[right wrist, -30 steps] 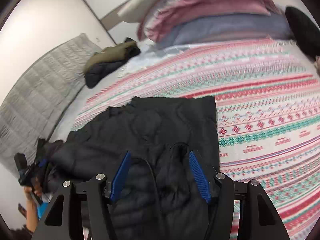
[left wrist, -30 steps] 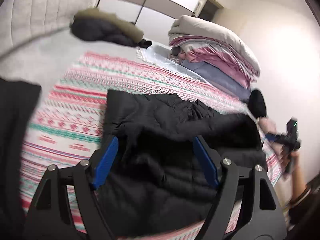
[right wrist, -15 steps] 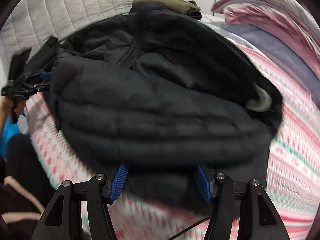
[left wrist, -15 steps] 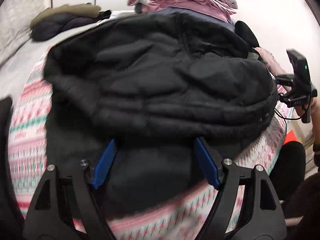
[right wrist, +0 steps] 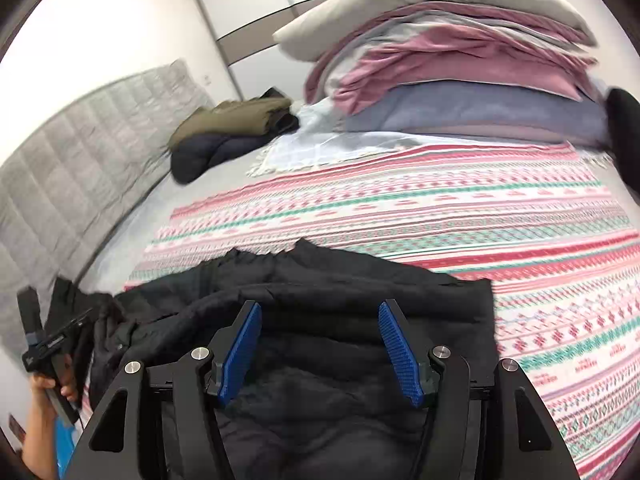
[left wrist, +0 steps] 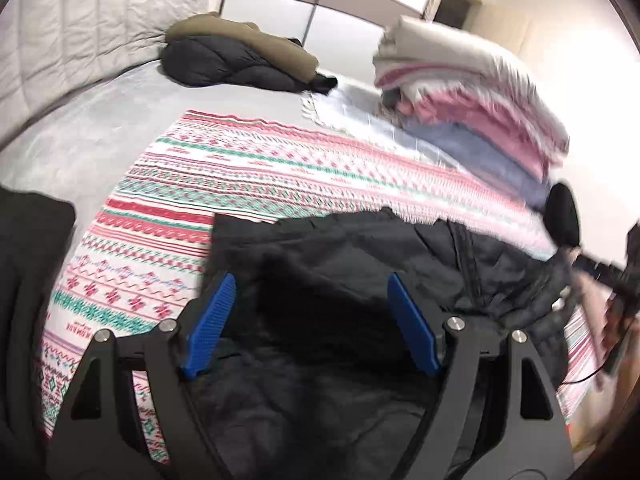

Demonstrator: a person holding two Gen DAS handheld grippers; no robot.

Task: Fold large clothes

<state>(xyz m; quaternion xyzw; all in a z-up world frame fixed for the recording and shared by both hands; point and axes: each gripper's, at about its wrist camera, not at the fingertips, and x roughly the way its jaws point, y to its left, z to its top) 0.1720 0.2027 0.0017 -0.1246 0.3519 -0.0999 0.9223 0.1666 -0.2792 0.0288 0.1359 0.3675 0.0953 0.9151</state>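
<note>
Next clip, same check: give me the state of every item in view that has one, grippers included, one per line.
Black puffer jacket: lying bunched on the patterned blanket, not neatly folded.
Left gripper: open over the jacket, pads gripping nothing.
Right gripper: open over the jacket, nothing between the pads.
Patterned blanket: spread flat on the bed.
Olive and dark jacket: folded, lying by the headboard.
Bedding pile: folded, stacked at the bed's far side.
</note>
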